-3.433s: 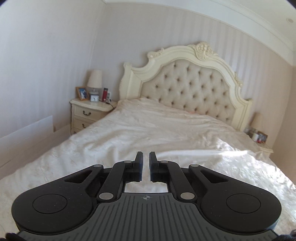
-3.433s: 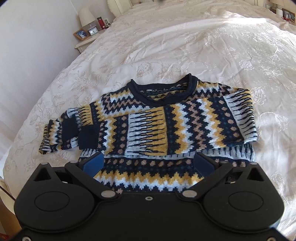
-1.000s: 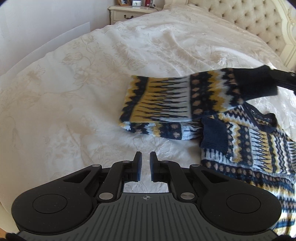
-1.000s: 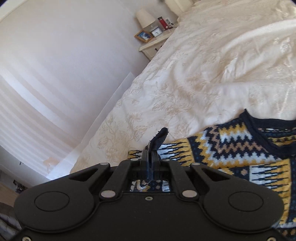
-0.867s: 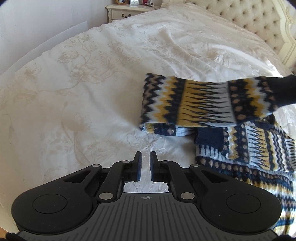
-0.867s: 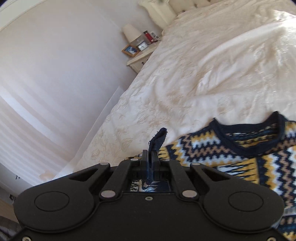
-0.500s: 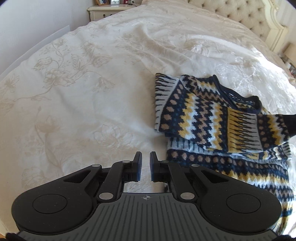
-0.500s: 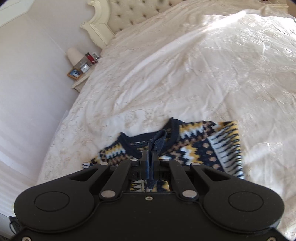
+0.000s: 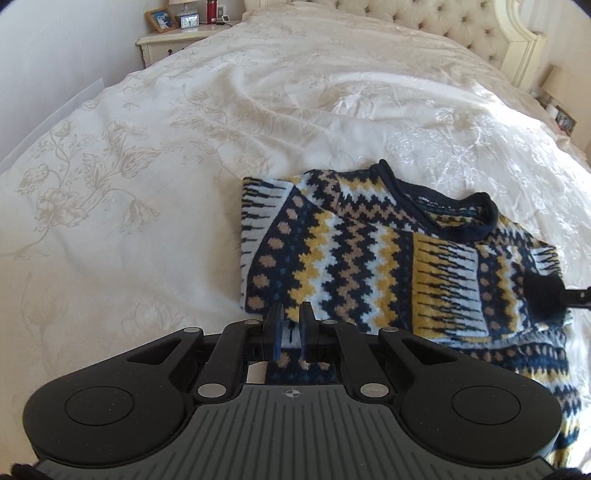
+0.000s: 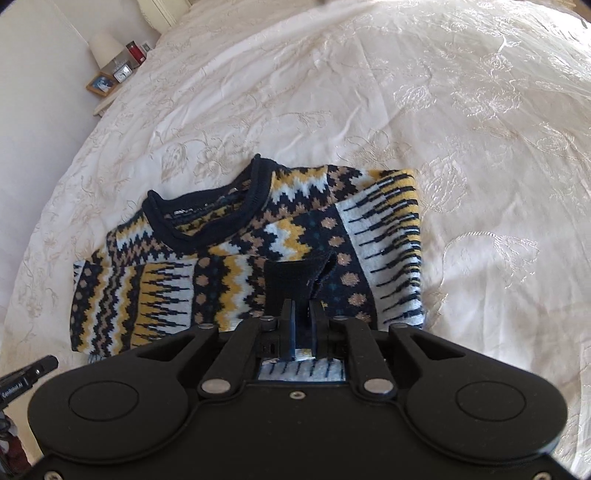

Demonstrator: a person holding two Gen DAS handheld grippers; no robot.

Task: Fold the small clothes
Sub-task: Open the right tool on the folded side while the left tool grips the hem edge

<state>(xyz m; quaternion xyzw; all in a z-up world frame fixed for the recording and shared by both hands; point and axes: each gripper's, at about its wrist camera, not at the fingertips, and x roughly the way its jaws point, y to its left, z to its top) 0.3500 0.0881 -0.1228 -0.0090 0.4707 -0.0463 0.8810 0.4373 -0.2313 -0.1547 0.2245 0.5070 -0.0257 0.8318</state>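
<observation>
The patterned sweater [image 9: 373,254] lies on the cream floral bedspread [image 9: 122,192], both sleeves folded across the chest, navy collar [image 9: 458,218] toward the tufted headboard [image 9: 443,22]. Right gripper [image 10: 302,314] sits low over the garment's right half, jaws narrowly parted with a small gap between the pads. The dark navy cuff [image 10: 295,280] lies just ahead of the fingertips, reaching down between them; whether the pads touch it, I cannot tell. In the left wrist view that same cuff shows as a dark lump at the sweater's far right edge, with the tip of the right tool beside it.

Left gripper [image 9: 289,317] hovers at the near left part of the sweater, jaws narrow with knit visible through the gap, nothing pinched.

Around the work: a nightstand [image 9: 166,44] at the bed's far left corner carries a framed photo [image 9: 159,18], a small clock [image 9: 190,22] and a red bottle [image 9: 211,6]. The right view adds a pale lampshade [image 10: 105,46] there. Nothing lies on the bedspread near the sweater.
</observation>
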